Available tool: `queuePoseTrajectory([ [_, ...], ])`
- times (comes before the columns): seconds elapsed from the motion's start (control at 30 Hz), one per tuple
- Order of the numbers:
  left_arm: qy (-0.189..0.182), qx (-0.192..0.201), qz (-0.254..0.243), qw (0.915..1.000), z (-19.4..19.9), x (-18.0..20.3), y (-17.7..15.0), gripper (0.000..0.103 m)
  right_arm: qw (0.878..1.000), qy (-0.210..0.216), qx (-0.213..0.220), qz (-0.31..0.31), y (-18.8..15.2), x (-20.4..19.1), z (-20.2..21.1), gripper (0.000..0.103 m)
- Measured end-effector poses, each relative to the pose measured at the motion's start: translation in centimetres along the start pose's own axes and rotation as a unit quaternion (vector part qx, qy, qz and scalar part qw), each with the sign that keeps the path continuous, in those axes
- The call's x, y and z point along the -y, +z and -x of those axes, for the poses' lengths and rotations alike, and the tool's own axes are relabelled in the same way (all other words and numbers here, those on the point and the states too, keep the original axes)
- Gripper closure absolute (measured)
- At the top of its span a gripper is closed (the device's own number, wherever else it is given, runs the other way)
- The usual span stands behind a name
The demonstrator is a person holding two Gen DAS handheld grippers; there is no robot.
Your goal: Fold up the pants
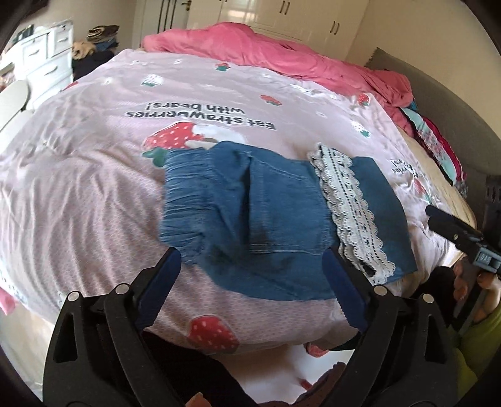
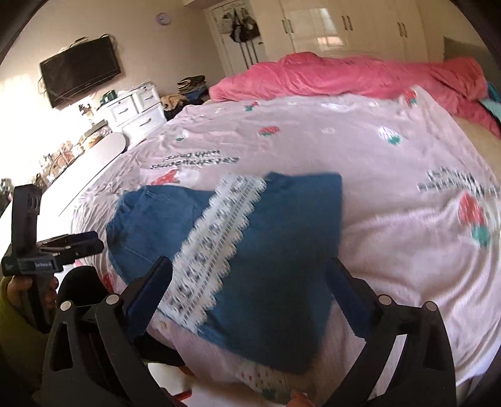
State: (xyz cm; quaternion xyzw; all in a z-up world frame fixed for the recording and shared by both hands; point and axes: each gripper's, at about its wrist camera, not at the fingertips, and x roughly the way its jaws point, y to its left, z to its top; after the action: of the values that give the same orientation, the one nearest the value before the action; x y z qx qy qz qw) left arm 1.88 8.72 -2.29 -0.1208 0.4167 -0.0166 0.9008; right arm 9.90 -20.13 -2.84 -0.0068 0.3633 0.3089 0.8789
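Blue denim pants (image 1: 275, 213) lie folded on the pink strawberry bedspread (image 1: 94, 194), near the bed's front edge. A white lace band (image 1: 350, 203) crosses them, and the elastic waistband (image 1: 184, 194) is at the left. My left gripper (image 1: 253, 266) is open, its blue pads just in front of the pants, holding nothing. In the right wrist view the pants (image 2: 281, 250) and the lace band (image 2: 216, 244) lie between the open fingers of my right gripper (image 2: 247, 275), which holds nothing. The right gripper also shows at the right edge of the left wrist view (image 1: 454, 231).
A crumpled pink duvet (image 1: 266, 50) lies along the far side of the bed, with colourful clothes (image 1: 438, 147) piled at the right. White drawers (image 2: 134, 109) and a wall TV (image 2: 78, 69) stand to the left. Wardrobes (image 2: 344, 25) line the back wall.
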Motion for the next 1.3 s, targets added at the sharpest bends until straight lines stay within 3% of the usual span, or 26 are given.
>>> queuePoseTrajectory([
  [0.3,-0.005,-0.004,0.023,0.9997,-0.3,-2.0,-0.4,0.015,0.997,0.041,-0.018,0.061,4.8,-5.4,-3.4,0.004],
  [0.63,-0.029,-0.021,0.041,0.9985,-1.6,-3.3,-1.0,0.016,0.981,0.090,-0.092,0.145,8.9,-12.2,-10.7,0.004],
  [0.73,-0.040,-0.027,0.058,0.9972,-2.2,-3.8,-1.1,0.025,0.974,0.114,-0.126,0.153,9.6,-13.8,-13.3,0.004],
  [0.87,-0.070,-0.030,0.087,0.9933,-2.9,-4.5,-1.3,0.052,0.962,0.127,-0.156,0.183,10.1,-16.2,-16.6,0.004],
  [1.13,-0.079,-0.038,0.101,0.9909,-3.7,-5.1,-1.4,0.053,0.938,0.135,-0.221,0.228,9.3,-19.1,-22.5,0.006],
  [1.17,-0.081,-0.039,0.102,0.9907,-3.8,-5.1,-1.4,0.053,0.936,0.141,-0.227,0.226,9.1,-19.1,-23.1,0.009],
  [1.2,-0.081,-0.040,0.103,0.9906,-4.0,-5.2,-1.3,0.053,0.934,0.148,-0.237,0.222,8.9,-19.1,-23.7,0.034],
  [1.23,-0.081,-0.042,0.103,0.9904,-4.1,-5.3,-1.2,0.052,0.931,0.155,-0.250,0.218,8.6,-19.1,-24.3,0.045],
  [1.3,-0.092,-0.047,0.106,0.9890,-4.3,-5.3,-1.1,0.042,0.930,0.168,-0.248,0.215,8.4,-19.2,-24.2,0.055],
])
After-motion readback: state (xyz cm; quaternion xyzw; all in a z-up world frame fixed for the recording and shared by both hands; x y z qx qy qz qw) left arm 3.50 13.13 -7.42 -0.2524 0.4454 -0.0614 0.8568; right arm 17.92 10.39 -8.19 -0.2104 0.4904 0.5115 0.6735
